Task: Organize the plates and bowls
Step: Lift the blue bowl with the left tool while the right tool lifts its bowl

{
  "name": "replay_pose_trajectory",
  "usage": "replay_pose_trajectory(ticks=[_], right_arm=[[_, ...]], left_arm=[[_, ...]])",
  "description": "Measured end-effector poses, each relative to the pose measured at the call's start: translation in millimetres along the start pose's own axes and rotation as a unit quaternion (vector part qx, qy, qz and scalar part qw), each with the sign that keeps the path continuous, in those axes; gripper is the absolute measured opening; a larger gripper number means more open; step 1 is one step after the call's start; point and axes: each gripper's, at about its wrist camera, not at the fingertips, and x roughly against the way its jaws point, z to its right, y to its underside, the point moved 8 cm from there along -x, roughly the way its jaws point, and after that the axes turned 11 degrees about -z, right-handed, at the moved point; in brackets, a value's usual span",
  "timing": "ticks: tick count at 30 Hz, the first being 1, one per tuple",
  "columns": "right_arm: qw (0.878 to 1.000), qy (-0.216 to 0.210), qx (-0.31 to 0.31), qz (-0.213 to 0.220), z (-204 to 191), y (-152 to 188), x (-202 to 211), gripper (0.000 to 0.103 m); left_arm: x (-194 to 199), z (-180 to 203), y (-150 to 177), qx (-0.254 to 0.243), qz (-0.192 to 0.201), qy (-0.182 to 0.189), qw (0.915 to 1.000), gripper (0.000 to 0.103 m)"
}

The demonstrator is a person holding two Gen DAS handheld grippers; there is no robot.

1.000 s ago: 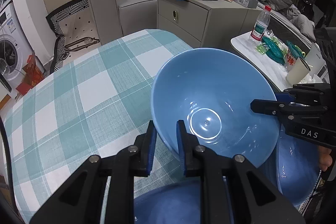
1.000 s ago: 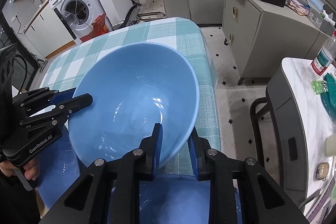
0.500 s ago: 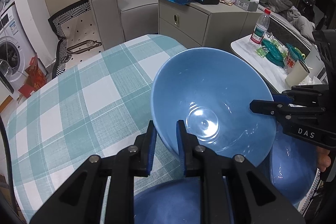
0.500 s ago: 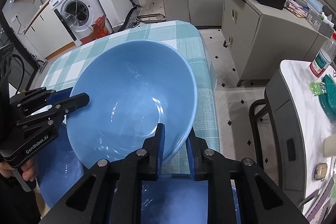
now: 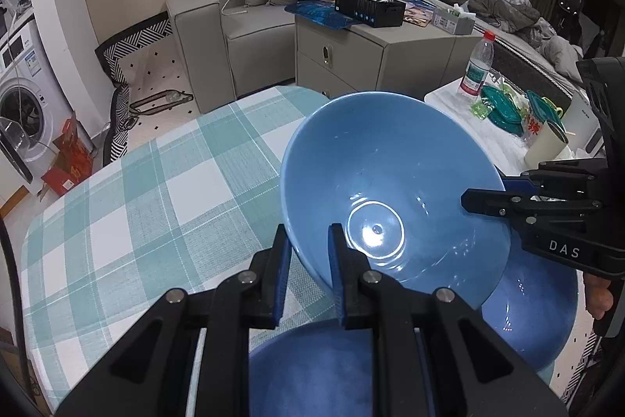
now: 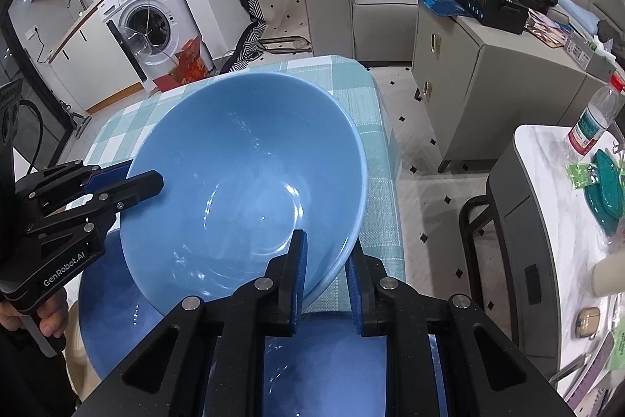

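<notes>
The light blue bowl (image 5: 390, 182) had come up a bit higher off the checkered counter (image 5: 136, 202). Left fingers (image 5: 308, 260) and right fingers (image 6: 326, 268) were both clamped tight on opposite rims, above two darker blue bowls (image 5: 535, 307).
</notes>
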Motion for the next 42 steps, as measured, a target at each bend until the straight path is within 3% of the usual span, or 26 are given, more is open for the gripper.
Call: replay_pose_trajectory(ticks=[18, 42], right_arm=[[0.999, 0.009, 0.017, 0.033, -24, 12, 52, 0.019], [0.998, 0.01, 0.047, 0.051, -60, 34, 87, 0.019]], left_arm=[[55, 5, 9, -0.009, 0.036, -0.019, 0.9991, 0.017], [100, -5, 38, -0.003, 0.063, -0.028, 0.9976, 0.017]])
